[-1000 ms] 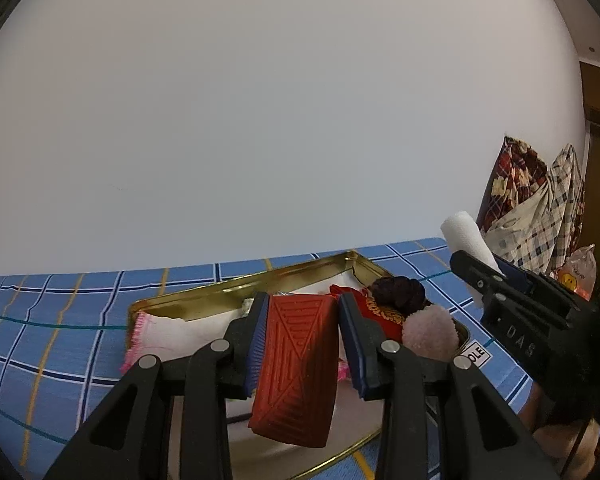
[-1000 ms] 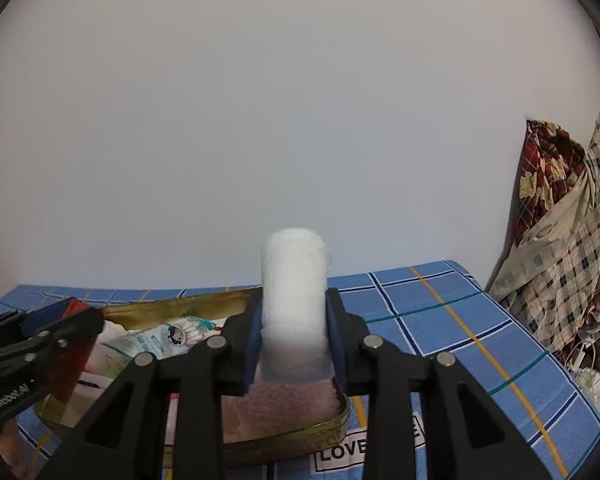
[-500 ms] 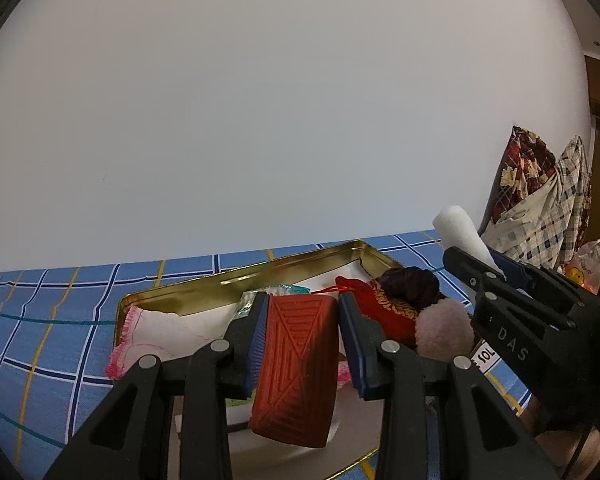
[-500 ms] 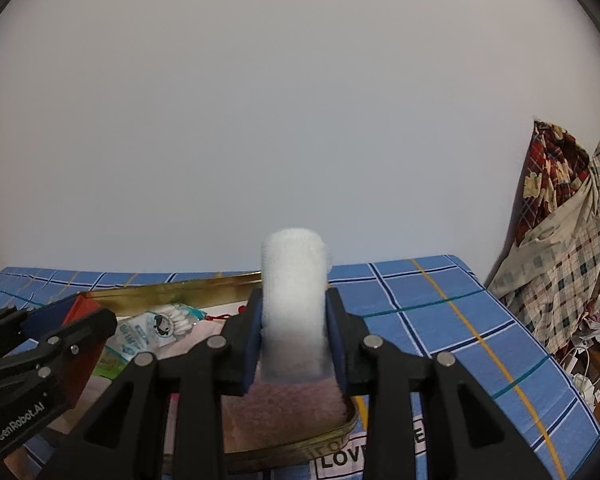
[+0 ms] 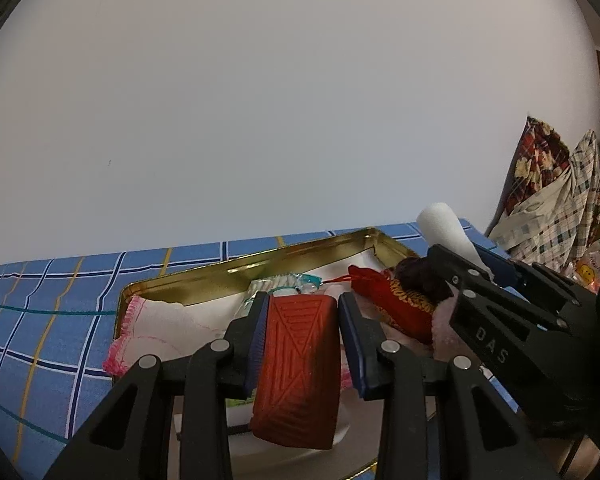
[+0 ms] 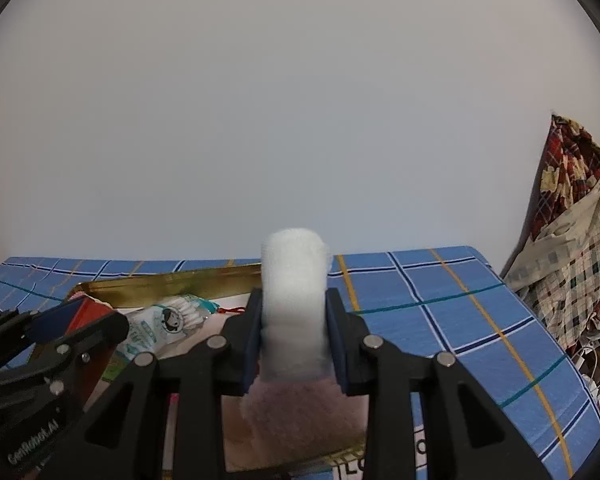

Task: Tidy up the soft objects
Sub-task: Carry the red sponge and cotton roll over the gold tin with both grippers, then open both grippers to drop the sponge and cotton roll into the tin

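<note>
While your right gripper [image 6: 293, 336] clamps the white gauze roll [image 6: 293, 312] upright and your left gripper [image 5: 302, 332] clamps the red sachet [image 5: 298, 368], both hang over the gold tin [image 5: 300, 254]; roll nearer its right end.

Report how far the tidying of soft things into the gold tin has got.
Done: a pink-edged white cloth, a red embroidered pouch and a cotton-swab packet already lie in the gold metal tin. In hand: the left gripper grips a red ridged block; the right gripper grips a white fabric roll. Left: setting both down.
</note>
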Available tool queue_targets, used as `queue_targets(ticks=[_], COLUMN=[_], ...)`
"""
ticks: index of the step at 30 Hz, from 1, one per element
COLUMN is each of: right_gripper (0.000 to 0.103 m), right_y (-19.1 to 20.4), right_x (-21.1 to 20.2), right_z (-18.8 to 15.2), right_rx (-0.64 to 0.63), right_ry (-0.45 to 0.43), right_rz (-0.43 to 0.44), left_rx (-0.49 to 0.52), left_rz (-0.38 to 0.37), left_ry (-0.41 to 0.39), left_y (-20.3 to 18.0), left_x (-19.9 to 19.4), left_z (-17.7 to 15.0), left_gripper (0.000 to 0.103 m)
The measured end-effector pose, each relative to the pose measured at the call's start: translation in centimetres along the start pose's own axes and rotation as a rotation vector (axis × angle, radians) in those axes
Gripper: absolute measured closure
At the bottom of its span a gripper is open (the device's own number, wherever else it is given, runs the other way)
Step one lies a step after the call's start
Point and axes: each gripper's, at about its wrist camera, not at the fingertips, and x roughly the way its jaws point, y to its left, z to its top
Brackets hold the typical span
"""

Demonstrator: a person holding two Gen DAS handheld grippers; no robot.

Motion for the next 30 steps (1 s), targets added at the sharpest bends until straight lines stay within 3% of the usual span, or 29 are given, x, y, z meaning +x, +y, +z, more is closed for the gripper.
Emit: queue_targets(ticks=[8,21,30], right_gripper=[0.073,0.073,0.071], right_y=[0.9,1.7,1.6], right_x=[1.5,2.9,2.8], right_z=[0.1,-0.1,-0.3], right_rx=[-0.022,-0.01,0.008], right_ry=[0.033,0.099,0.105], right_rz=[0.017,0.115,0.156], left_rx=[-0.005,0.016,0.012], left_rz=[0.031,0.064,0.047], left_ry=[0.019,0.066,0.077], left_y=[0.4,0.2,0.7], left_x=[0.7,1.6,1.5], left_z=[0.2,-0.2,-0.6], left_gripper=[0.066,0.067,0.067])
